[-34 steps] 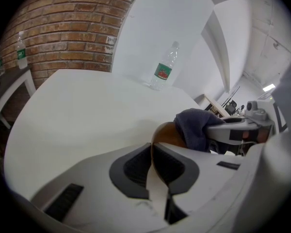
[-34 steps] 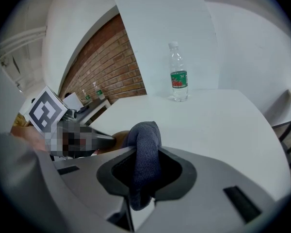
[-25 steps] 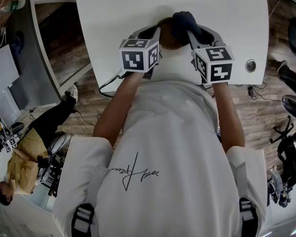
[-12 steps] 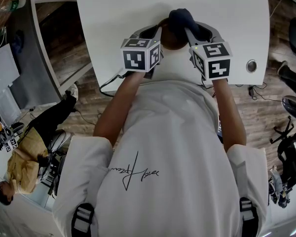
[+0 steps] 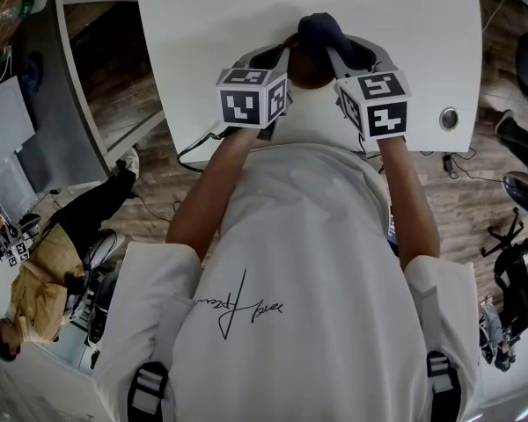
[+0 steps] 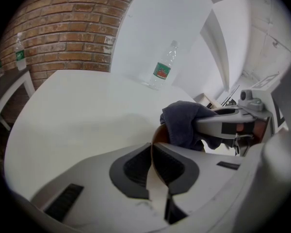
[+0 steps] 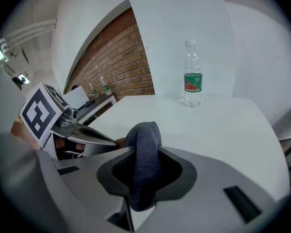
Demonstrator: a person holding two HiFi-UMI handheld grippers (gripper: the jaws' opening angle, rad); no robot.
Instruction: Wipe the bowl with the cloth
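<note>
While left tongs [image 6: 152,148] pinch bowl [image 6: 158,133], right tongs [image 7: 146,150] clamp cloth [image 7: 143,131] — white table [image 6: 77,110]; brick wall [image 6: 63,38].

In the head view most of the bowl [image 5: 304,74] is hidden: the cloth [image 5: 321,33] lies over its far part, and the left gripper [image 5: 282,56] and right gripper [image 5: 339,53] cover its sides. In the left gripper view only a brown rim sliver shows ahead of the jaws. In the right gripper view the cloth's lower end vanishes between the jaws. Beyond, the bottle [image 7: 193,74] label is too small to read.
</note>
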